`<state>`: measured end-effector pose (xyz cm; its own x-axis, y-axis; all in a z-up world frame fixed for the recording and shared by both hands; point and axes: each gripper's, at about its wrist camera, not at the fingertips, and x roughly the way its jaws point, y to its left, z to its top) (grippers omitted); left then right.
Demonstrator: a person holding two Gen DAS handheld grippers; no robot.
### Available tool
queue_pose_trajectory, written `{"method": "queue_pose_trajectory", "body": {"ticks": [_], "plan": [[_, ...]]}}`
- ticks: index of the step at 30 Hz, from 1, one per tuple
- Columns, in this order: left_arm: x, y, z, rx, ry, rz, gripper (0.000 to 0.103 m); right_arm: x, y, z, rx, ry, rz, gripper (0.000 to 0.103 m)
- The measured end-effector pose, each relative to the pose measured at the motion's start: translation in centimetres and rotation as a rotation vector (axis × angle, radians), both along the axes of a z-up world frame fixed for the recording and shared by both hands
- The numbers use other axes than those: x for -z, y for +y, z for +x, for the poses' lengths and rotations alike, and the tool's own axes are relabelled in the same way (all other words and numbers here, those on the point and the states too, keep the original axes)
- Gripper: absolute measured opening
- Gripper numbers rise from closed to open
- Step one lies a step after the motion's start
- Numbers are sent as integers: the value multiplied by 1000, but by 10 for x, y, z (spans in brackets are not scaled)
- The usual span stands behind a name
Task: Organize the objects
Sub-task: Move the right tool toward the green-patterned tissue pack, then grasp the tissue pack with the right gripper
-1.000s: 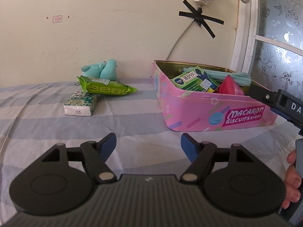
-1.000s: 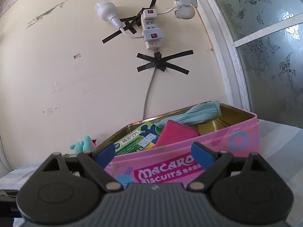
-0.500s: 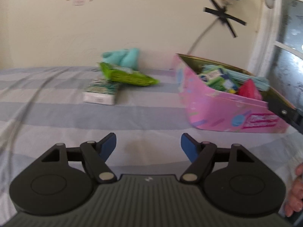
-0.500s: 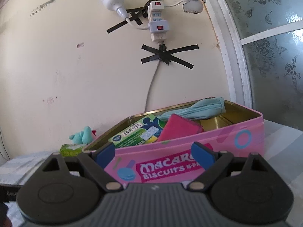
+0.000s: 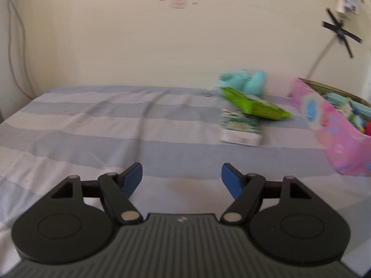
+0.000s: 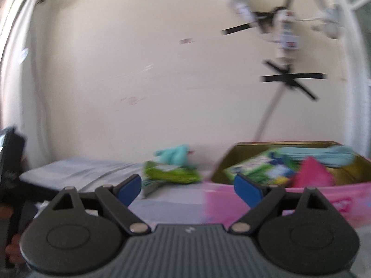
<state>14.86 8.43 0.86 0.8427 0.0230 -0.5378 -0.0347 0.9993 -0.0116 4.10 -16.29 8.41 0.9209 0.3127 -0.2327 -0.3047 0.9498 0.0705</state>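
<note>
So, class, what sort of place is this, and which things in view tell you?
Probably a bedroom at home: a striped sheet covers what looks like a bed, a power strip is taped to the wall, and a plush toy lies beside a biscuit tin.

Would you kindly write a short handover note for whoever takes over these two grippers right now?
Left gripper: open, empty, above the striped sheet.
Right gripper: open, empty, facing the pink tin.
Done: the tin already holds a green box, a pink item and a light blue pouch.
Left: the green packet, the tissue pack beneath its near end, and the teal plush toy behind them lie on the sheet, outside the tin.
</note>
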Motion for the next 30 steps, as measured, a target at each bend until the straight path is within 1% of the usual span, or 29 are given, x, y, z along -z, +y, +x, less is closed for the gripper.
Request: {"method": "queue_pose_trajectory", "body": {"ticks": [3, 5, 7, 9, 11, 16, 21, 22, 23, 24, 25, 26, 30], "plan": [[-1, 17, 6, -44, -8, 16, 77, 2, 25, 11, -67, 29, -32, 90], [0, 27, 9, -74, -11, 14, 77, 3, 40, 24, -100, 65, -43, 90], [3, 36, 13, -97, -1, -9, 77, 4, 51, 39, -123, 107, -48, 90], [6, 42, 16, -113, 29, -43, 77, 7, 61, 52, -140, 146, -64, 90], [6, 46, 17, -130, 34, -71, 77, 10, 72, 67, -152, 182, -83, 90], [8, 51, 17, -147, 53, -100, 77, 18, 96, 116, -149, 289, -125, 91], [8, 51, 20, -145, 53, -99, 77, 33, 112, 157, -107, 381, -148, 92], [9, 51, 21, -144, 53, -98, 77, 35, 114, 165, -101, 415, -145, 91], [8, 52, 20, -145, 52, -97, 77, 36, 115, 170, -104, 436, -131, 87], [8, 52, 20, -144, 51, -97, 77, 37, 115, 174, -109, 449, -123, 78], [8, 52, 20, -144, 51, -97, 77, 38, 116, 174, -103, 442, -130, 74], [8, 52, 20, -144, 51, -97, 77, 38, 115, 172, -107, 432, -135, 65], [8, 52, 20, -143, 48, -99, 77, 39, 106, 152, -134, 421, -134, 60]]}}
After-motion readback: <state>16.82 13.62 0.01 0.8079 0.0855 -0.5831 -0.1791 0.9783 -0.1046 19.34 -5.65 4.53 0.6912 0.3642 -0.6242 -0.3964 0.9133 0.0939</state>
